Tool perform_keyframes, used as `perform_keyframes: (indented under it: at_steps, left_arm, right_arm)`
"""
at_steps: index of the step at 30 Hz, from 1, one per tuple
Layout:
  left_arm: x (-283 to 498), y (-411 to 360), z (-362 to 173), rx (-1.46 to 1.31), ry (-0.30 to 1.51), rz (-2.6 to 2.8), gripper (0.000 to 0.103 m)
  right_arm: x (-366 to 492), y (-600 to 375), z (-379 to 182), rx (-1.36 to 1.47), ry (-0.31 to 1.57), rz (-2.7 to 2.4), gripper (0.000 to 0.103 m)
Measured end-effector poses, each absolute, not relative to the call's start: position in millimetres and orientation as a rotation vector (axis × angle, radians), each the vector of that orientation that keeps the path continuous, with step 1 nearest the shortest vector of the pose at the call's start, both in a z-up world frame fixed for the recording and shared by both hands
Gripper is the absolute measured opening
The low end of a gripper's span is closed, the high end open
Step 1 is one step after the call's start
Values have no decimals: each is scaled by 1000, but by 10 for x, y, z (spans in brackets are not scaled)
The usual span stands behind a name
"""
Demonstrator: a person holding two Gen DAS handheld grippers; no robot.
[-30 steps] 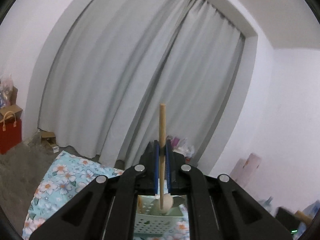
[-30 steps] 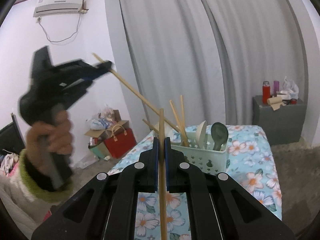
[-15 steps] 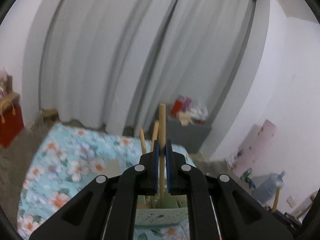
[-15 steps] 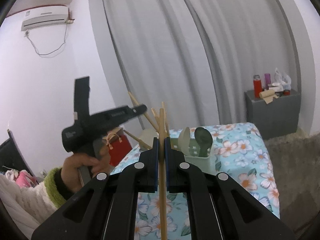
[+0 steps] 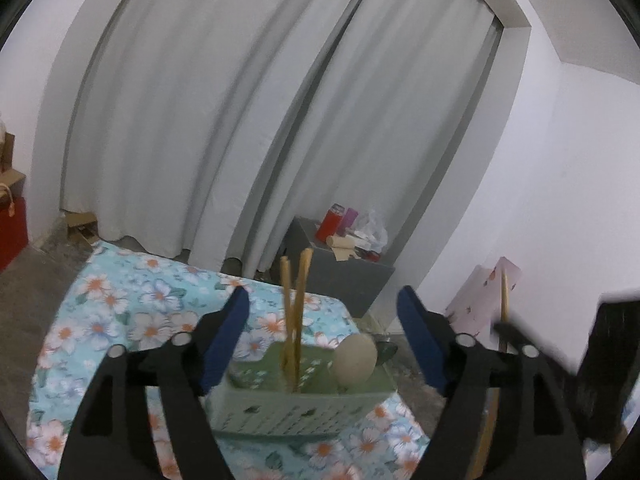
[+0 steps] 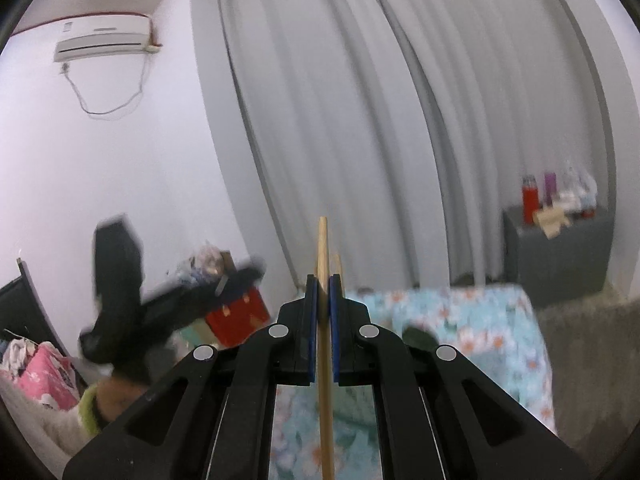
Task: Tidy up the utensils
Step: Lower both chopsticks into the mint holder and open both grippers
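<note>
My left gripper (image 5: 323, 292) hangs just above a pale green basket (image 5: 296, 408) on the floral tablecloth (image 5: 120, 312), and its jaws are opening wide with nothing pressed between the pads. Wooden chopsticks (image 5: 294, 312) stand upright in the basket, free of the pads. Beside them are a beige spoon (image 5: 356, 360) and a dark green spoon (image 5: 386, 348). My right gripper (image 6: 323, 280) is shut on a single upright chopstick (image 6: 322, 240). In the left wrist view it shows blurred at the right edge (image 5: 505, 326). The right wrist view shows the left gripper (image 6: 252, 272) blurred at left.
A grey cabinet (image 5: 340, 276) with a red bottle (image 5: 330, 224) stands behind the table by the grey curtains (image 5: 240, 120). A red bag (image 6: 236, 312) and boxes sit on the floor at left. A person's hand in a green cuff (image 6: 94, 404) holds the left gripper.
The left gripper sank toward the basket and its jaws sprang open, letting go of the chopstick, which now stands in the basket. The right gripper rose a little, still gripping its chopstick.
</note>
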State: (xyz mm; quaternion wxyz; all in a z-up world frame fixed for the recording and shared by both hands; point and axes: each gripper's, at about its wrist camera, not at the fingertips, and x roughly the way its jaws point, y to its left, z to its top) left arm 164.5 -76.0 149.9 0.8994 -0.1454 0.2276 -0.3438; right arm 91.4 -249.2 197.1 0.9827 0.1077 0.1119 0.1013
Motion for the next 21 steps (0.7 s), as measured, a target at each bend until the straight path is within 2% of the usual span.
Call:
perform_keyframes:
  at_steps: [3,10,21]
  left_arm:
    - [1499,-569,1429,-279,480,-686,85]
    - [1245,-212,1113,-204,522,-584,91]
    - [1059,-91,745,-97,562,-484,94]
  right_arm:
    - [1081,-2528,2162,229,171,231,4]
    - [1517,-2541,2490,273,39,269,4]
    - [2065,-2340,2248,235,12,210,4]
